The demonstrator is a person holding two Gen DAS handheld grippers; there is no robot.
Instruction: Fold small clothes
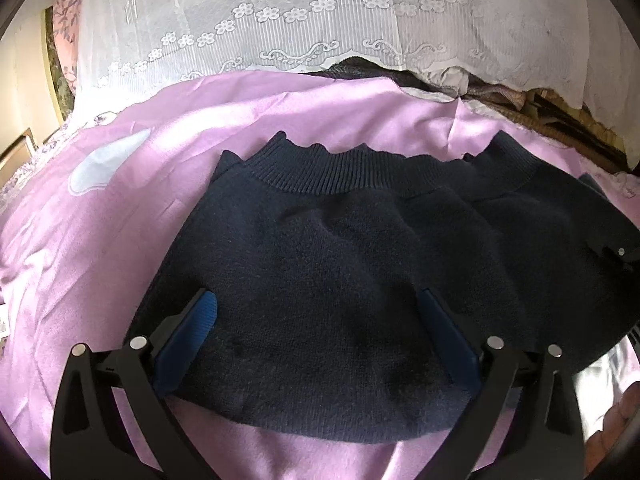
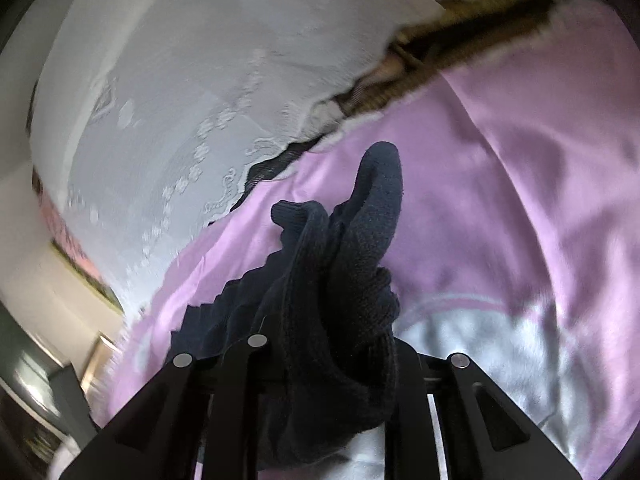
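A small dark navy knitted garment with a ribbed band along its far edge lies on a pink bedsheet. My left gripper is open, its blue fingertips resting on the garment's near part, one on each side. My right gripper is shut on a bunched fold of the same navy garment and holds it lifted above the sheet; its fingertips are hidden by the cloth. The right gripper's edge shows at the far right of the left wrist view.
A white lace cover drapes over bedding behind the sheet. A dark gap with woven material lies at the back right. A pale blue patch is printed on the sheet at left. A wall and furniture stand at far left.
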